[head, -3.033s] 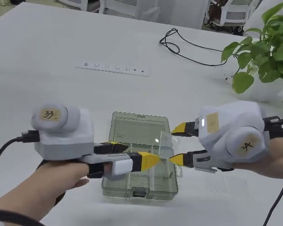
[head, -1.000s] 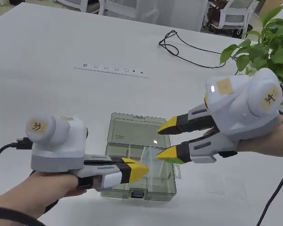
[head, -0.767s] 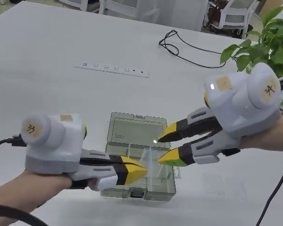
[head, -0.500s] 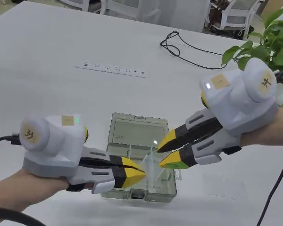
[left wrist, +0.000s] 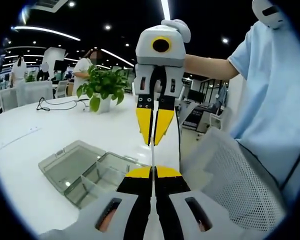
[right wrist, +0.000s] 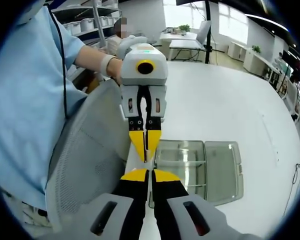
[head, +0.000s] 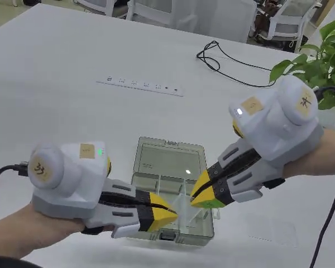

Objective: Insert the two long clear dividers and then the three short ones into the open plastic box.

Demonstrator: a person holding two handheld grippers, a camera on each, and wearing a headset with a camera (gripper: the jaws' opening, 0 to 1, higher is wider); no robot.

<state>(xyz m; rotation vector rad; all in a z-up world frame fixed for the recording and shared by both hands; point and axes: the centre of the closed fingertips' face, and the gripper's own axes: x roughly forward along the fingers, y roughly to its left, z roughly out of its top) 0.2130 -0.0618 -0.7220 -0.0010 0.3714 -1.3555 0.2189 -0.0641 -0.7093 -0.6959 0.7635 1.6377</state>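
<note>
The left gripper [head: 172, 214] had a white housing, black jaws, yellow tips and a tan label. The right gripper [head: 194, 198] matched it. Between the tips, the divider [head: 183, 202] was colourless. Below them, the plastic box [head: 167, 162] was translucent smoke-grey. Beyond them, the table [head: 56, 67] and power strip [head: 139, 86] were white, and the cable [head: 229, 61] was black.

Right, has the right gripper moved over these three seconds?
Yes. Against the box, the right gripper has lifted and tilted down toward it, shut on the divider.

The clear divider [left wrist: 152, 156], edge-on, is barely a line; the left gripper [head: 166, 215] hides the box's [head: 167, 159] near-left corner.
</note>
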